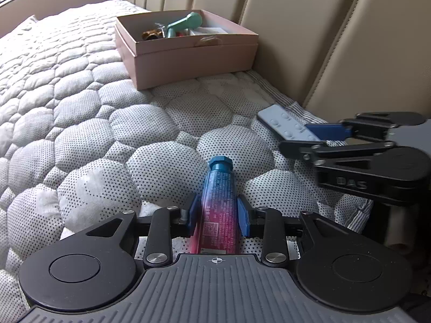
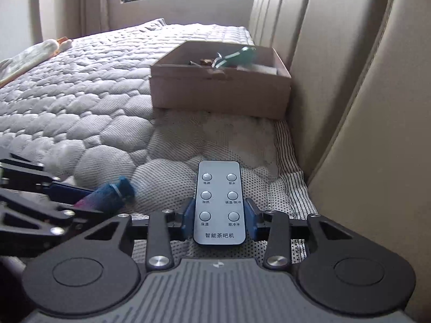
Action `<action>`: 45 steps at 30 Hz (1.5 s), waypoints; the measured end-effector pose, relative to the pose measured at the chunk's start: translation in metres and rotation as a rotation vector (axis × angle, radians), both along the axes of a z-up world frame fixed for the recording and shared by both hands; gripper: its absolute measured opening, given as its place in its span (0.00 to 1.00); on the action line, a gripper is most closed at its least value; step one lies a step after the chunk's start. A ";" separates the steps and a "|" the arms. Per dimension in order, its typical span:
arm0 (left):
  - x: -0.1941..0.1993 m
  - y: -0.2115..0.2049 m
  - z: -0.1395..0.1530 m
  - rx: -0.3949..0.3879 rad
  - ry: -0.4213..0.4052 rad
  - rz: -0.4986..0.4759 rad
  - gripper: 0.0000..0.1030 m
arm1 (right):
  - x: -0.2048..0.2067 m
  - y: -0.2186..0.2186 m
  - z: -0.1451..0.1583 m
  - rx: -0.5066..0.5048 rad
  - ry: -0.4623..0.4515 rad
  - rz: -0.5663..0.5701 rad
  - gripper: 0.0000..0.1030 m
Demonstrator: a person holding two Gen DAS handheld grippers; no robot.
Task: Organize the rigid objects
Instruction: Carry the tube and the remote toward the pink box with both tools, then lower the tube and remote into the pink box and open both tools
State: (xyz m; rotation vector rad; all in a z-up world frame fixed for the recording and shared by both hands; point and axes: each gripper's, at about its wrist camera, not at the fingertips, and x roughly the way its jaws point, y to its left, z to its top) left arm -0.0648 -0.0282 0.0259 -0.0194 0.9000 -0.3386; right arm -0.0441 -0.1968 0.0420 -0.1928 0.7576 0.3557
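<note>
Left claw (image 1: 216, 216) astride the blue-to-pink tube (image 1: 218, 202), blue pads just beside its flanks, a thin gap showing on each side, so apart rather than clamped; tube lying flat on the bed (image 1: 80, 123), capped end pointing toward the pink box (image 1: 188, 53). Likely trouble here: a soft, squeezable body bulging or sliding out if pinched near its tapered tail (glossy printed skin, little grip), or sinking into the puffy quilting as the pads close. Further right, right claw (image 2: 219, 216) pressed together on the remote (image 2: 219, 202), pads on both long edges near its lower end. Risk there: a thin, hard, smooth slab held by the tail, apt to pivot or tip nose-down on lifting. Box cardboard, stiff-walled, open-topped, against the padded headboard (image 2: 336, 107), already holding a teal-handled item (image 1: 186, 23) and small bits. Mattress cover dotted, hexagon-quilted, yielding.
</note>
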 end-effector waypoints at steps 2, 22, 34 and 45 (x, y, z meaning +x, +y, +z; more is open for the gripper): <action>0.000 0.000 0.001 0.003 -0.002 -0.002 0.33 | -0.006 -0.001 0.008 -0.001 -0.014 0.008 0.37; -0.010 0.010 0.015 -0.093 -0.066 -0.030 0.32 | -0.021 -0.002 0.036 -0.040 -0.080 0.034 0.37; 0.076 0.053 0.086 -0.255 -0.250 0.062 0.32 | 0.021 0.005 0.063 0.045 -0.184 -0.049 0.37; 0.257 0.073 0.098 -0.348 -0.215 0.168 0.32 | 0.143 0.045 0.100 0.174 -0.345 -0.227 0.60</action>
